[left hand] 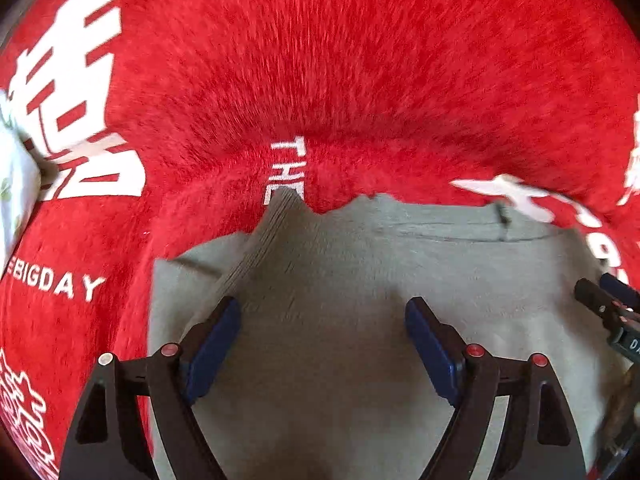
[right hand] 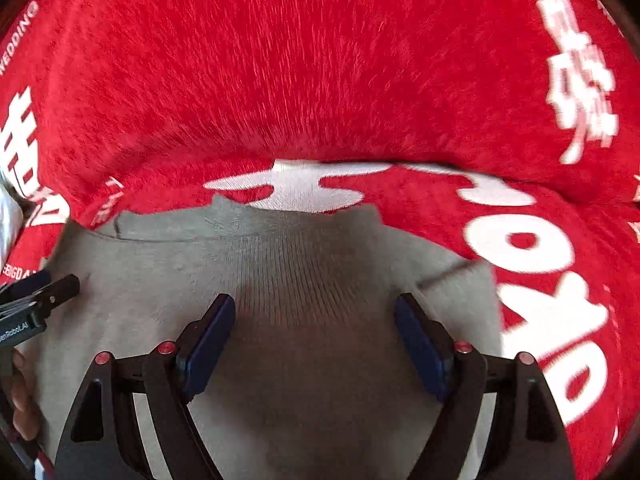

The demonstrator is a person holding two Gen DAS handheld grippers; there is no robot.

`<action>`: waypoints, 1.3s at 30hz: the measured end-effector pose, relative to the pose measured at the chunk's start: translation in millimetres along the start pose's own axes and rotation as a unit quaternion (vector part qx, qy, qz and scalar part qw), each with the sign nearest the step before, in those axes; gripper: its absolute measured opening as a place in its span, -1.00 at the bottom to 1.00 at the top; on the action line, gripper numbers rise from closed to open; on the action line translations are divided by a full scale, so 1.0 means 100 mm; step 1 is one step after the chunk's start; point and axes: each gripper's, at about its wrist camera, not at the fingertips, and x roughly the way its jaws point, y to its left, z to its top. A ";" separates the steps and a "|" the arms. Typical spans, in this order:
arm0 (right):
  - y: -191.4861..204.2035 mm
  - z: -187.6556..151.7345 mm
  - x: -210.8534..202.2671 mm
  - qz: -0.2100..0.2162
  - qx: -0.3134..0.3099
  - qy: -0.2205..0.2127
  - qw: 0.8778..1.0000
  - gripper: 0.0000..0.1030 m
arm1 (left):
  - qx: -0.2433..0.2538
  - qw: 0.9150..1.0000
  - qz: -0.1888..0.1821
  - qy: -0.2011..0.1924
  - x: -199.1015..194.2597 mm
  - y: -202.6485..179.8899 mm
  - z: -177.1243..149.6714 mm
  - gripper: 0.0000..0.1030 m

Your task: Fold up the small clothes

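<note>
A small grey knit garment (left hand: 340, 288) lies flat on a red plush blanket (left hand: 320, 60). It has ribbed cuffs, one near its far left edge (left hand: 276, 216). My left gripper (left hand: 322, 312) is open just above the garment's left part, holding nothing. In the right wrist view the garment (right hand: 180, 280) has a ribbed band (right hand: 308, 272) in the middle. My right gripper (right hand: 314, 308) is open above that band, holding nothing. Each gripper shows at the edge of the other's view: the right one (left hand: 608, 300), the left one (right hand: 40, 292).
The red blanket (right hand: 320, 60) has large white printed characters (left hand: 76, 92) and letters (right hand: 532, 248) and rises in a fold behind the garment. A white patterned cloth (left hand: 12, 184) lies at the far left. The person's hand (right hand: 20, 392) shows at lower left.
</note>
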 end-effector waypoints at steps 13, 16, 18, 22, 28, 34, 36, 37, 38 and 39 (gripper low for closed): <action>0.18 -0.81 -0.53 -0.027 -0.036 -0.034 0.998 0.65 | -0.001 1.000 0.007 -0.027 -0.52 0.09 -0.79 0.76; 0.12 -0.97 -0.83 -0.010 -0.001 -0.055 0.998 0.65 | -0.035 0.998 -0.017 -0.039 -0.76 0.23 -0.95 0.76; 0.23 -1.10 -0.93 0.006 -0.017 -0.064 0.998 0.65 | -0.029 0.998 -0.022 -0.043 -0.83 0.15 -1.11 0.76; 0.53 -1.46 -0.80 0.018 -0.070 -0.037 0.997 0.65 | -0.008 0.999 0.025 -0.040 -0.69 0.09 -1.41 0.76; 0.07 -1.65 -0.88 -0.012 -0.027 -0.065 0.997 0.69 | -0.026 0.997 0.012 -0.068 -0.92 0.43 -1.68 0.76; -0.05 -1.79 -1.25 -0.002 0.002 -0.101 0.995 0.71 | -0.141 0.987 -0.045 -0.065 -1.12 0.92 -1.93 0.76; 0.03 -1.85 -1.26 0.008 -0.005 -0.102 0.995 0.71 | -0.185 0.978 -0.084 -0.052 -1.06 1.04 -1.98 0.76; 0.09 -1.88 -1.23 0.014 -0.008 -0.097 0.995 0.71 | -0.191 0.976 -0.089 -0.059 -1.07 1.05 -1.97 0.76; 0.13 -1.89 -1.22 0.017 -0.011 -0.093 0.996 0.71 | -0.204 0.971 -0.107 -0.058 -1.06 1.07 -1.94 0.76; 0.17 -1.92 -1.19 0.021 -0.016 -0.086 0.996 0.71 | -0.213 0.967 -0.126 -0.057 -1.04 1.08 -1.92 0.76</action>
